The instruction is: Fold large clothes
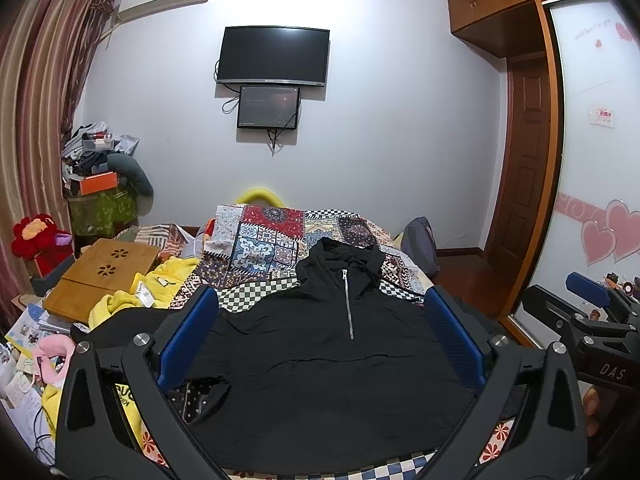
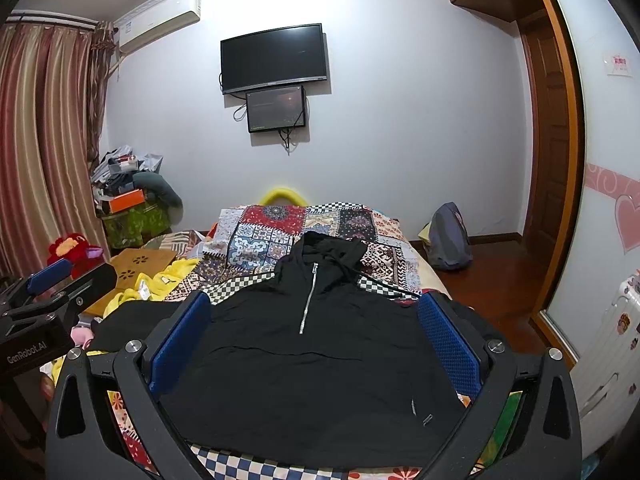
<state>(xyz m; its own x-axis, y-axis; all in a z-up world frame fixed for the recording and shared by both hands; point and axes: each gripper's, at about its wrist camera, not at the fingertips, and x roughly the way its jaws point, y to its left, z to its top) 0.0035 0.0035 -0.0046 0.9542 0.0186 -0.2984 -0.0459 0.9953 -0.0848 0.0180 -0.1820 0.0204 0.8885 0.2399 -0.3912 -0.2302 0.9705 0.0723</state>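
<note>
Both the left gripper (image 1: 320,320) and right gripper (image 2: 316,320) hang wide open, holding nothing, above the flat black hoodie (image 1: 320,360), ready to fold it.

This is a bedroom in a home. A bed (image 2: 384,256) with a patchwork cover fills the middle of the room. On the far wall hangs a television (image 2: 274,58), with a smaller screen (image 2: 276,109) just below it, and an air conditioner (image 2: 160,20) sits near the ceiling. Striped curtains (image 2: 44,148) hang at the left. At the right are a wooden door (image 1: 528,160) and a wardrobe (image 1: 600,140) with heart stickers. A pile of clothes and boxes (image 1: 98,160) stands in the far left corner, and a red plush toy (image 1: 38,236) sits near the bed's left edge.
</note>
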